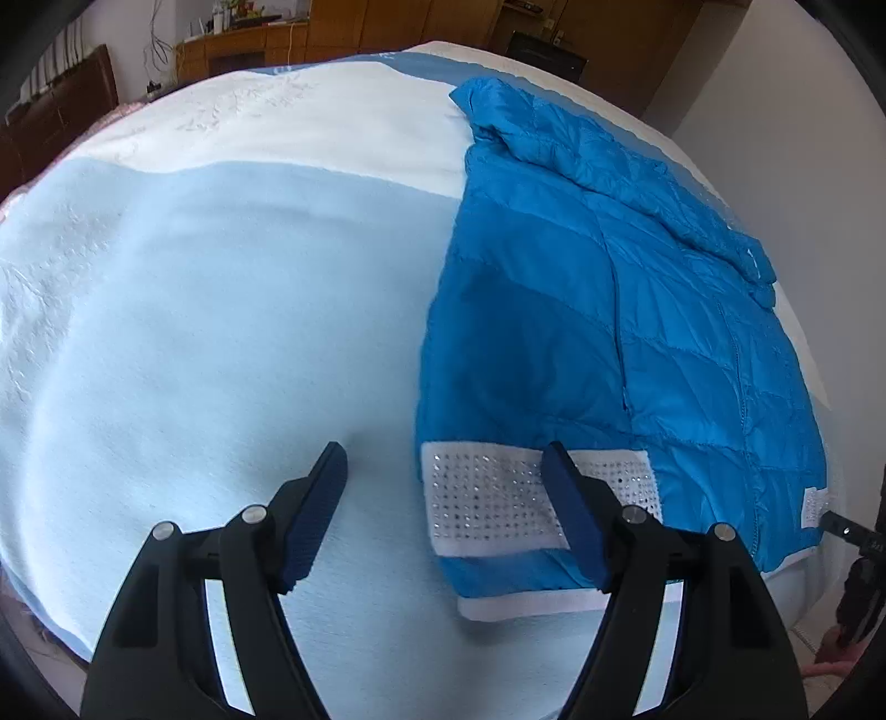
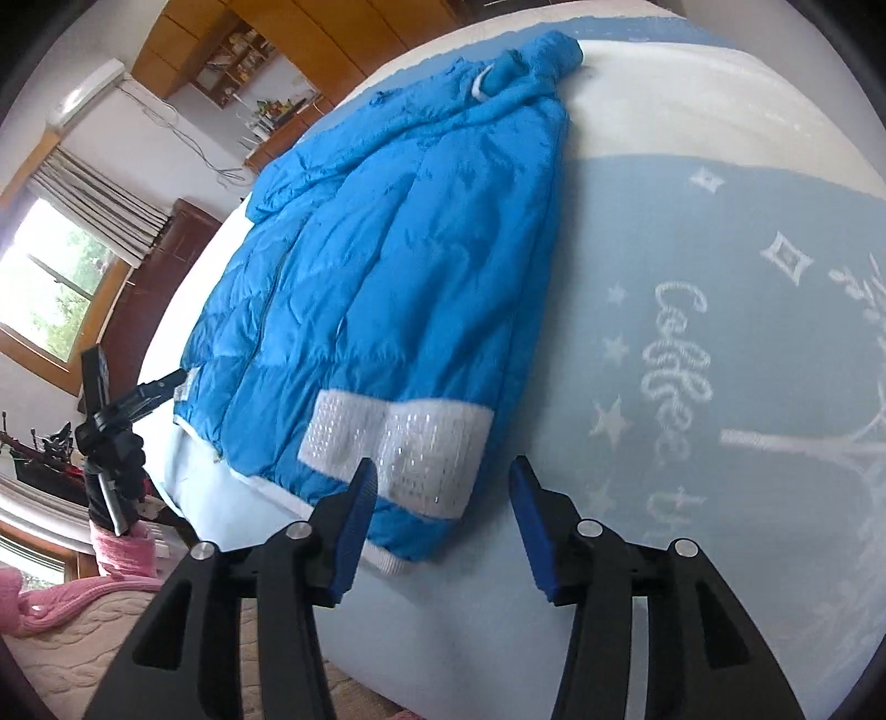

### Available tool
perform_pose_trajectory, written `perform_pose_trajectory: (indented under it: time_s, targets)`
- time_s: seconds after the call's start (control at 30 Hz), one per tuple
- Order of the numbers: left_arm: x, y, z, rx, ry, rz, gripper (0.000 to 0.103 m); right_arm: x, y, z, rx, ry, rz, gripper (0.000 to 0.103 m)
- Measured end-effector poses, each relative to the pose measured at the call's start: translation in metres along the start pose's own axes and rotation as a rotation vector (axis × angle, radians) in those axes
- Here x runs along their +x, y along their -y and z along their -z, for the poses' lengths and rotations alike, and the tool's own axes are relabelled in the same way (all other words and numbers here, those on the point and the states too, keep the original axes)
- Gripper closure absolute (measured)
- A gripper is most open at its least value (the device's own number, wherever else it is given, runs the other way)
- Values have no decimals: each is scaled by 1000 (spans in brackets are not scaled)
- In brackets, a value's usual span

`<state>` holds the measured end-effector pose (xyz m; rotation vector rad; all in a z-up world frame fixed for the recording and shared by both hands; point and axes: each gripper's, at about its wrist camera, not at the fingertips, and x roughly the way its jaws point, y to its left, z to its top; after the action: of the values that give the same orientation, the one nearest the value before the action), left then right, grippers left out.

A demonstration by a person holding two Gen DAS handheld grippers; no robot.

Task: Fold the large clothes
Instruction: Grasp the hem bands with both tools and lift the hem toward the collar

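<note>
Each handheld gripper, the left gripper [image 1: 446, 459] and the right gripper [image 2: 443, 476], has glossy black plastic arms with triangular cut-outs, round silver pivot screws, and ribbed dark-blue fingers [image 1: 318, 509].

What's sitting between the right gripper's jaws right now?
Only bare blanket, seen in the right wrist view; the jacket lies beside the right gripper.

A home bedroom is showing here: a bed [image 1: 221, 310] under a pale blanket, wooden cabinets [image 1: 343, 27], a curtained window [image 2: 61, 277] and a wall air conditioner [image 2: 83, 91].
</note>
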<state>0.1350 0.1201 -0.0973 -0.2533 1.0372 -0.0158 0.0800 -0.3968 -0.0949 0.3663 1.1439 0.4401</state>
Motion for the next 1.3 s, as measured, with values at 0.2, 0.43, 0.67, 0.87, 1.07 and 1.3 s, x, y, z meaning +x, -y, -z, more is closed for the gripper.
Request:
perform_pose_trajectory:
  time_s: [0.2, 0.43, 0.67, 0.87, 1.07, 1.3]
  targets:
    - [5, 8, 2, -8, -10, 49, 31, 7, -3, 6, 7, 6, -49, 52]
    - [11, 17, 5, -18, -37, 135, 50, 24, -1, -1, 29, 19, -153, 59]
    - [1, 18, 5, -61, -10, 130, 91, 16, 2, -5, 29, 51, -198, 92]
    - [-25, 25, 11, -42, 32, 177, 94, -18, -9, 6, -63, 118, -140, 93]
    - [-9, 12, 25, -42, -5, 159, 91, -3, -4, 19, -56, 60, -93, 93]
    - [3, 7, 18, -59, 20, 172, 91, 7, 5, 14, -19, 63, -111, 93]
